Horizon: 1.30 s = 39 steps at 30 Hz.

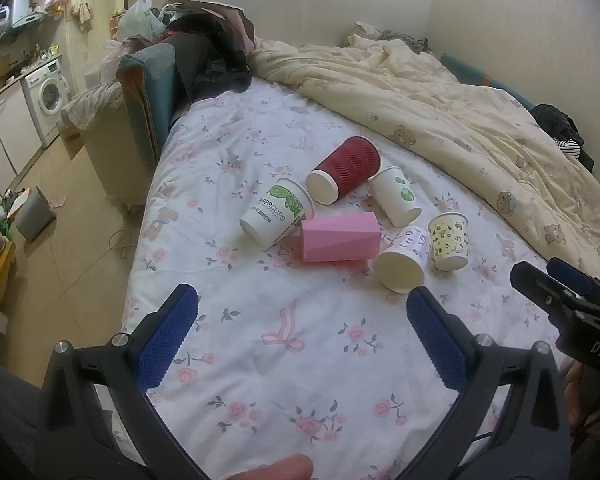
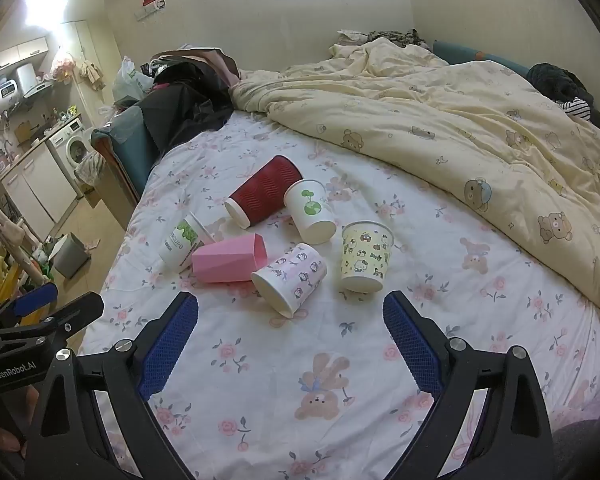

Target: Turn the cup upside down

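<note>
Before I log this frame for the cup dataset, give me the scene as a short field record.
surface: floral bedsheet
upright: yellow cartoon cup
on side: red ripple cup; pink faceted cup; PAPERCUPS cup; sprout-print cup; lilac cartoon cup
left gripper: open, empty
right gripper: open, empty

I held the left gripper [image 1: 302, 300] and the right gripper [image 2: 290, 306] side by side, both spread wide, gripping nothing.
</note>
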### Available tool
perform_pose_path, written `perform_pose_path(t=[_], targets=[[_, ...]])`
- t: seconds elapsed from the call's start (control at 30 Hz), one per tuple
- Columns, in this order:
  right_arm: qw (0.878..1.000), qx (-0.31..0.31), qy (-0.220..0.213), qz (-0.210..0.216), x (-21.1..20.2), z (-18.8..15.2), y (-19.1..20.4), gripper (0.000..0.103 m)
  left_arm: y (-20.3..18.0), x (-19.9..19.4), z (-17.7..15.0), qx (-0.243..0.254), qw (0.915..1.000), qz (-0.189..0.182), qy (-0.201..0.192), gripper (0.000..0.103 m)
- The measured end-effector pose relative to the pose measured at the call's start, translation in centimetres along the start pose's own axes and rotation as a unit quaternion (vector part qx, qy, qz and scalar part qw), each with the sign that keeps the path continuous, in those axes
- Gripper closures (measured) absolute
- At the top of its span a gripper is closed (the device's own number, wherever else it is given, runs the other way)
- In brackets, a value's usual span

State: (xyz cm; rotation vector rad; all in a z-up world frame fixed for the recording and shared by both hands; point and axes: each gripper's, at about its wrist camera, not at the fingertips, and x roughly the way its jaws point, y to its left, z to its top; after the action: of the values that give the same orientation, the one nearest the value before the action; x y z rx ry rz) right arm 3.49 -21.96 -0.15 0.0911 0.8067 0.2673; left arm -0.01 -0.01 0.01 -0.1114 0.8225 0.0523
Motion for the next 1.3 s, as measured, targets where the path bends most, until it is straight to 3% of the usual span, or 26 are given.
perform_pose_path(t=[1.3], targets=[[1.000, -0.001, 0.003, -0.002, 0.04, -0.12, 0.03, 0.007, -0.24, -0.01, 0.10, -0.002, 1.0000, -0.001, -0.001, 0.000]])
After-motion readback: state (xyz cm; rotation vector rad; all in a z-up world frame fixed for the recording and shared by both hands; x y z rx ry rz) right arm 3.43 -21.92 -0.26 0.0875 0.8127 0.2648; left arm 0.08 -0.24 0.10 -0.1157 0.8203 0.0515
